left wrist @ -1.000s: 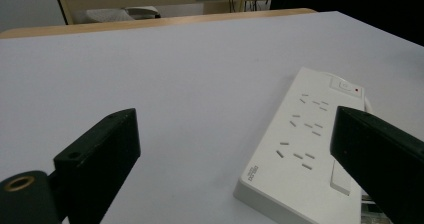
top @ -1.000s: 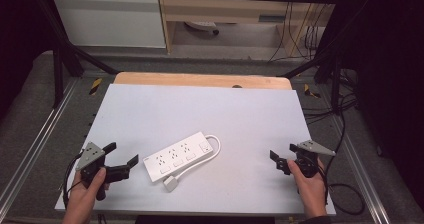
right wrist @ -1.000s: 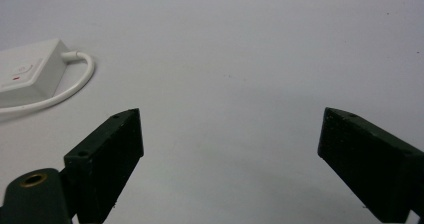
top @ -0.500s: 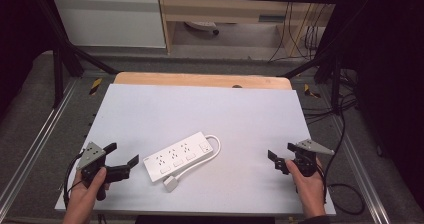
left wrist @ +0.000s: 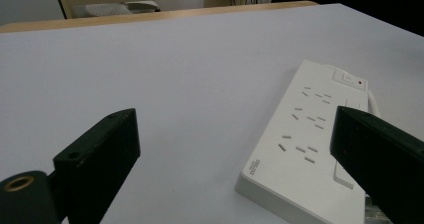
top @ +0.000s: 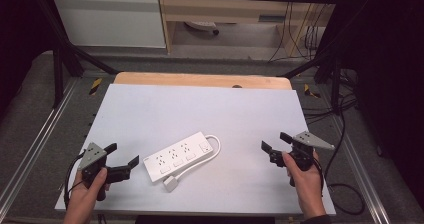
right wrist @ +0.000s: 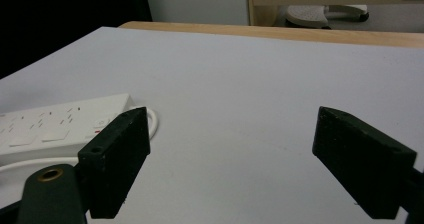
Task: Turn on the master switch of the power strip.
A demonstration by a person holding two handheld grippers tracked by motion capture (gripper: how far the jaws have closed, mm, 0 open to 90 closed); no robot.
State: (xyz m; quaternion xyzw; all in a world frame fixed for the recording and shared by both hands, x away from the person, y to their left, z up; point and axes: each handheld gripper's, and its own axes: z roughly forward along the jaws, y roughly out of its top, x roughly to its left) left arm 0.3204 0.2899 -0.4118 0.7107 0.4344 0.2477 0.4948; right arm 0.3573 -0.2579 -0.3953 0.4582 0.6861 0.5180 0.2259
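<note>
Right gripper (top: 274, 145) has edged inward, jaws apart like the left gripper (top: 123, 160); between them, the rigid, smooth-cased power strip (top: 182, 156) likely grips best across its narrow sides.

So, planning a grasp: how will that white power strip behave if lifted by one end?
The power strip looks rigid, so its body should stay straight. Its smooth casing may slip. The cord and plug would likely dangle.

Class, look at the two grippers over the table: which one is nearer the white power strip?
The left gripper. Its open jaws sit just beside the power strip's near end, while the right gripper, also open, stands apart, a stretch of bare table between it and the strip's cable loop.
</note>
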